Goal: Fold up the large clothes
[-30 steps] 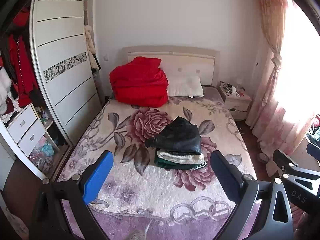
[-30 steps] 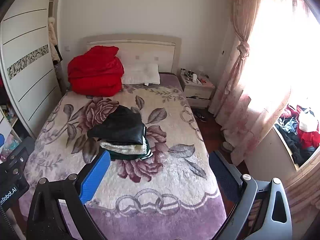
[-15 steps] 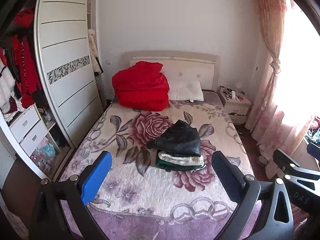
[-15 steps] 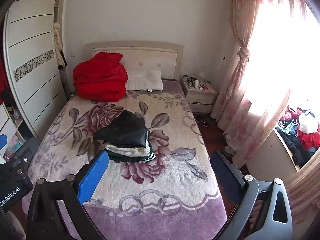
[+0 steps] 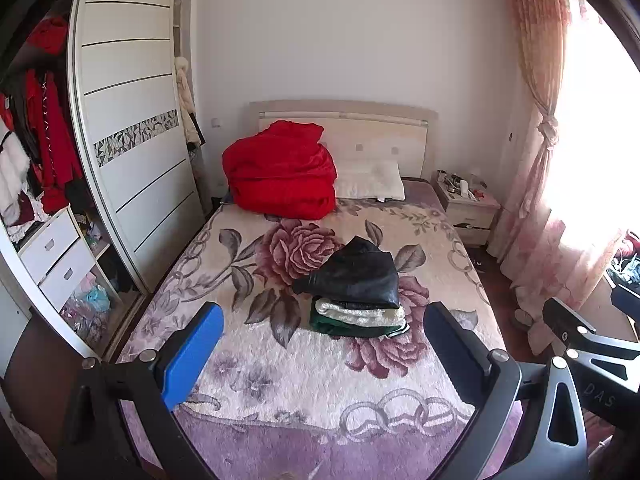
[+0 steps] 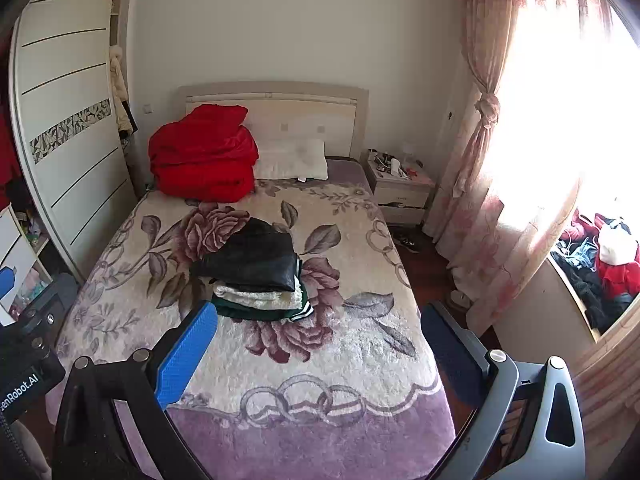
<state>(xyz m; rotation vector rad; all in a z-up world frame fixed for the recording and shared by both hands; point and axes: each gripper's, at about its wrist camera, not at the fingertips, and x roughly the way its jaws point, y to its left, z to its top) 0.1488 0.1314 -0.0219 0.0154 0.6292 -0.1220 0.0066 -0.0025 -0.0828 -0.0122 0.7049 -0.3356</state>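
A stack of folded clothes [image 5: 356, 296] lies in the middle of the bed [image 5: 280, 364], a black garment on top, a cream one and a dark green one below; it also shows in the right wrist view [image 6: 256, 276]. My left gripper [image 5: 324, 340] is open and empty, held above the foot of the bed, well short of the stack. My right gripper [image 6: 320, 340] is open and empty, also over the foot of the bed [image 6: 320, 364]. A pile of unfolded clothes [image 6: 600, 260] lies by the window at the right.
A red folded quilt [image 5: 280, 176] and a white pillow [image 5: 368, 186] lie at the headboard. A wardrobe [image 5: 132, 152] with hanging clothes stands left. A nightstand [image 5: 466, 208] and pink curtains [image 5: 540, 152] are on the right. A shoe [image 6: 406, 242] lies on the floor.
Both grippers have drawn back and up from the bed; the bed and stack look smaller and lower in view. Both stay open and empty.
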